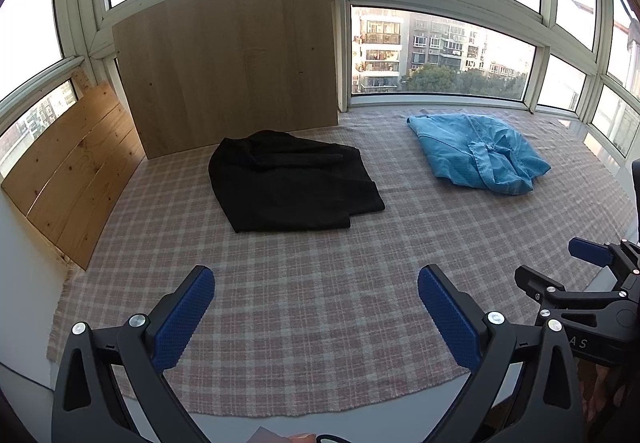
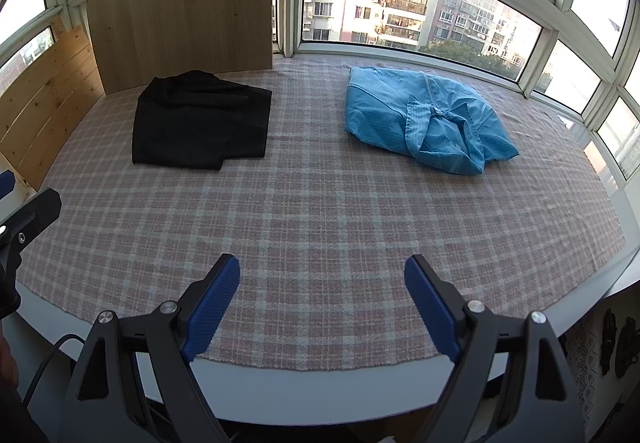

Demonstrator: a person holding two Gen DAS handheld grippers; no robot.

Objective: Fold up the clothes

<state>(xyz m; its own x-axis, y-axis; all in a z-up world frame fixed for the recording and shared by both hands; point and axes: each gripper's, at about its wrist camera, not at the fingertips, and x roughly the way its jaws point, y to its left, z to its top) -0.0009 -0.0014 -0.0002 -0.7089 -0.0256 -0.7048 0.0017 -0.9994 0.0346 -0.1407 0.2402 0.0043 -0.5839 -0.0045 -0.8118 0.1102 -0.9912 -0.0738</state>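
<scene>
A black garment (image 1: 288, 183) lies roughly folded on the checked cloth (image 1: 312, 283), far left of centre; it also shows in the right wrist view (image 2: 200, 119). A light blue garment (image 1: 476, 151) lies crumpled at the far right, also in the right wrist view (image 2: 424, 119). My left gripper (image 1: 316, 279) is open and empty over the near part of the cloth. My right gripper (image 2: 322, 267) is open and empty near the front edge; it shows at the right of the left wrist view (image 1: 560, 267). Both are well short of the garments.
A tall wooden board (image 1: 232, 59) leans against the windows behind the black garment, and a pine plank panel (image 1: 76, 171) lines the left side. Windows (image 2: 420, 15) ring the far and right edges. The table's white front edge (image 2: 320, 383) is just below my right gripper.
</scene>
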